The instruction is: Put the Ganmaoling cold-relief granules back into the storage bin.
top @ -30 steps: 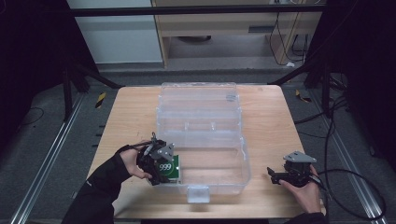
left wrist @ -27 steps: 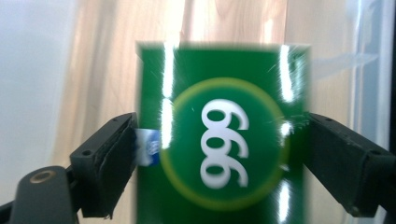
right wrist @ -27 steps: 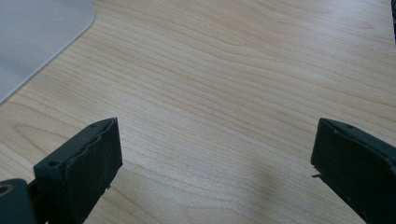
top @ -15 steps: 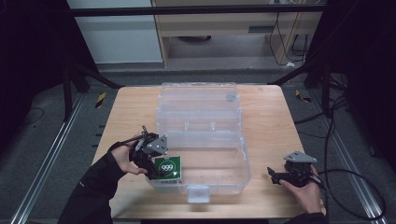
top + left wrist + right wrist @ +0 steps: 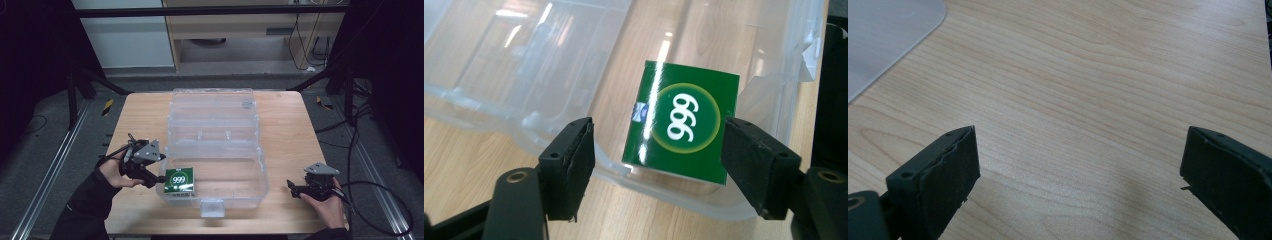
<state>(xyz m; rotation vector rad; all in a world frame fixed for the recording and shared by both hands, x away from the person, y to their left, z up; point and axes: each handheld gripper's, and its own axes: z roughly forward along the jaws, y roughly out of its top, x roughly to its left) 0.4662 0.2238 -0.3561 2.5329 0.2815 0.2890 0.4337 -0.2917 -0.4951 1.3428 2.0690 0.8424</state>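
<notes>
Green box (image 5: 180,180) marked "999" sits inside the clear plastic case (image 5: 215,150), at the case's 7 o'clock corner, flat on the floor of the front tray. Left gripper (image 5: 159,176) is at 9 o'clock of the box, just outside the case wall, jaws spread wide and gripping nothing. In the left gripper view the box (image 5: 681,121) lies between and beyond the two jaws of the left gripper (image 5: 656,160), apart from both, with the case's rim (image 5: 664,187) crossing between the jaws and the box; can't tell whether the jaws touch the rim. That view also gives the print detail: white "999" in a yellow-ringed circle, plus a small logo on the edge, which the high view only shows coarsely. Right gripper (image 5: 294,188) is held low at the table's 4 o'clock, well apart from the case, pointing toward it. Right gripper view shows its jaws (image 5: 1078,175) wide apart over bare wood of the table (image 5: 1098,90), holding nothing, with a frosted case corner (image 5: 888,30) at 10 o'clock. High view alone shows the case lid folded back toward 12 o'clock and both hands. Count: one box, one case, two grippers, one table (image 5: 295,145).
</notes>
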